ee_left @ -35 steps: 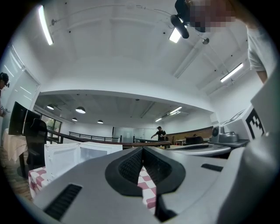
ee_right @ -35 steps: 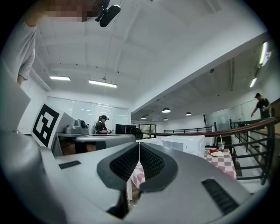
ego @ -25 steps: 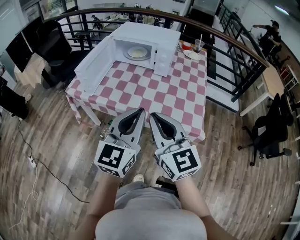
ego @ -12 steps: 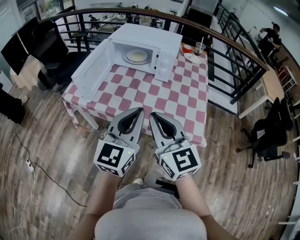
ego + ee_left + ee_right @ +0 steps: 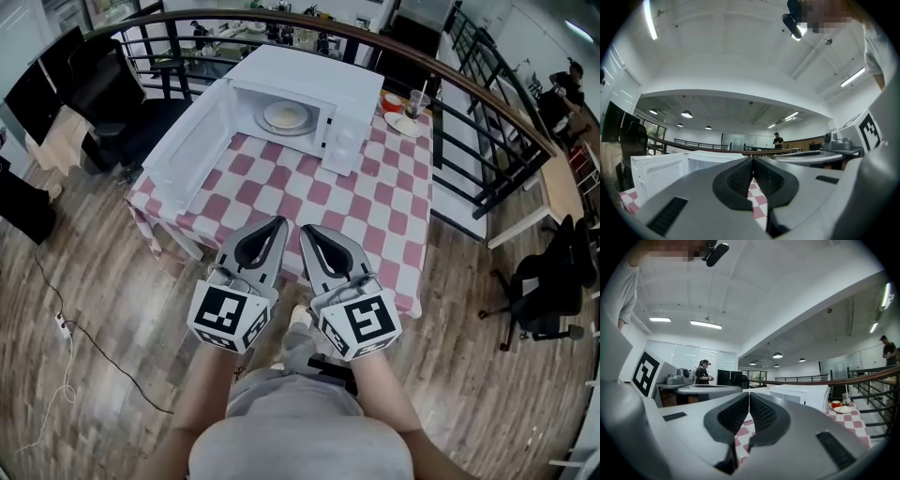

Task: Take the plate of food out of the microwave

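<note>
The left gripper (image 5: 278, 223) and the right gripper (image 5: 307, 230), jaws together and empty, are now closer to the open microwave (image 5: 314, 82).

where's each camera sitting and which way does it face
Head view: on the person's head, steeply down at table, open microwave; shows left gripper, right gripper, forearms.
Left gripper view: on left gripper, level along its shut jaws toward microwave.
Right gripper view: on right gripper, likewise; its shut jaws show.
All three share microwave and table.
</note>
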`<action>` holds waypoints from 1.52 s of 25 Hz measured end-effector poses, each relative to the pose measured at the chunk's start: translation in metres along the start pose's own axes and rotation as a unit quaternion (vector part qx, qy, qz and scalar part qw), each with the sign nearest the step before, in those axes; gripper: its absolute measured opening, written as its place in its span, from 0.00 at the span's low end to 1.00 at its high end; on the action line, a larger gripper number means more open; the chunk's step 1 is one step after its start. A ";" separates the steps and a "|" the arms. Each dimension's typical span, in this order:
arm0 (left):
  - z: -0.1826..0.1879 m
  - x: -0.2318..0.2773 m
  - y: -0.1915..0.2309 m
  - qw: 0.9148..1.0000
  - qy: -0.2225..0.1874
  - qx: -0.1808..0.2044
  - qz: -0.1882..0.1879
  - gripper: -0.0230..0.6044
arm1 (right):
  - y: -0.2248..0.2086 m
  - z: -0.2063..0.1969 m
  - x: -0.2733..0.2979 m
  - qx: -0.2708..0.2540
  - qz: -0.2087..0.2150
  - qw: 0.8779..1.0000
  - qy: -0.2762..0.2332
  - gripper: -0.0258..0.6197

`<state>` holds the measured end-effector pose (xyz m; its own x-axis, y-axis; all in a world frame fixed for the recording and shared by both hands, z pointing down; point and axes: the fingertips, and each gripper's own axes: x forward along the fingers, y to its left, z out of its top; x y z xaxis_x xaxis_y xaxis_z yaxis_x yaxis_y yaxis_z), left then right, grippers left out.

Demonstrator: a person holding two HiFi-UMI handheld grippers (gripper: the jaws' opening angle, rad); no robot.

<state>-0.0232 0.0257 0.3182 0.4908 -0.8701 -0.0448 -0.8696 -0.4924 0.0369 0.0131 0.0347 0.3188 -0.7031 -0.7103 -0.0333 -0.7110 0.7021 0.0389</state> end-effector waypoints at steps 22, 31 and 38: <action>-0.010 0.131 0.075 0.999 0.004 -0.027 0.038 0.04 | -0.108 -0.011 0.110 -0.005 0.038 0.999 0.008 0.08; -0.016 0.162 0.093 0.997 0.012 -0.037 0.062 0.04 | -0.132 -0.019 0.136 0.000 0.065 0.998 0.015 0.08; -0.024 0.178 0.103 0.997 0.023 -0.035 0.067 0.04 | -0.147 -0.027 0.154 0.009 0.069 0.997 0.020 0.08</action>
<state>-0.0242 -0.1803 0.3379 0.3738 -0.9274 0.0103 -0.9224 -0.3706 0.1085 0.0091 -0.1792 0.3349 -0.7934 -0.6086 0.0108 -0.6083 0.7934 0.0233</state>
